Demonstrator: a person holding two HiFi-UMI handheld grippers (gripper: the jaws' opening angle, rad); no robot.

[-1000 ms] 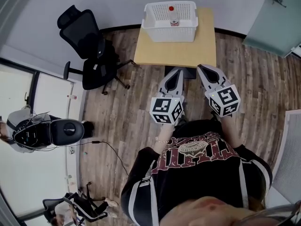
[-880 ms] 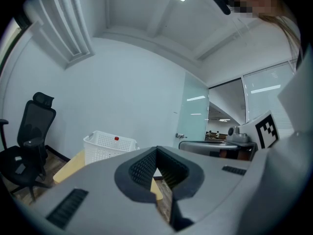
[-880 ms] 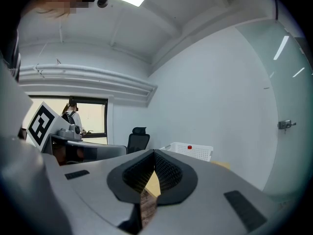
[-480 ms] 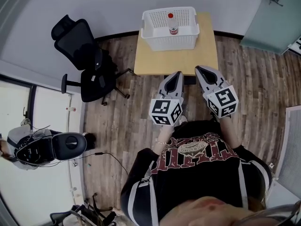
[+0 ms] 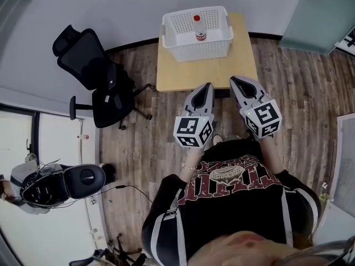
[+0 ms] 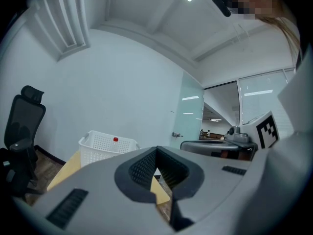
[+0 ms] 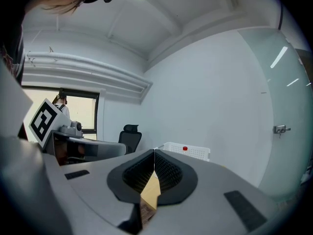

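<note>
While both grippers hang side by side in front of the person's chest, neither has hold of anything. The left gripper (image 5: 208, 86) has its jaws pressed together at the tips, and the hollow between the ribbed pads is empty in the left gripper view. The right gripper (image 5: 233, 80) is the same: jaws closed tip to tip, nothing between them.

Ahead of both pairs of jaws, and lower, stands a small wooden tabletop (image 5: 206, 69), its near edge just past the tips in the head view. At its far end, well ahead of the jaws, rests a white perforated basket (image 5: 195, 47). Inside it stands a clear bottle (image 5: 198, 31), its red cap rising above the rim. It lies left of the line of the left jaws and slightly right of the closed tips in the right gripper view. Far off to the left of the left jaws, apart from the tabletop, a black office chair (image 5: 91, 65) stands on the wood floor (image 5: 288, 93).
</note>
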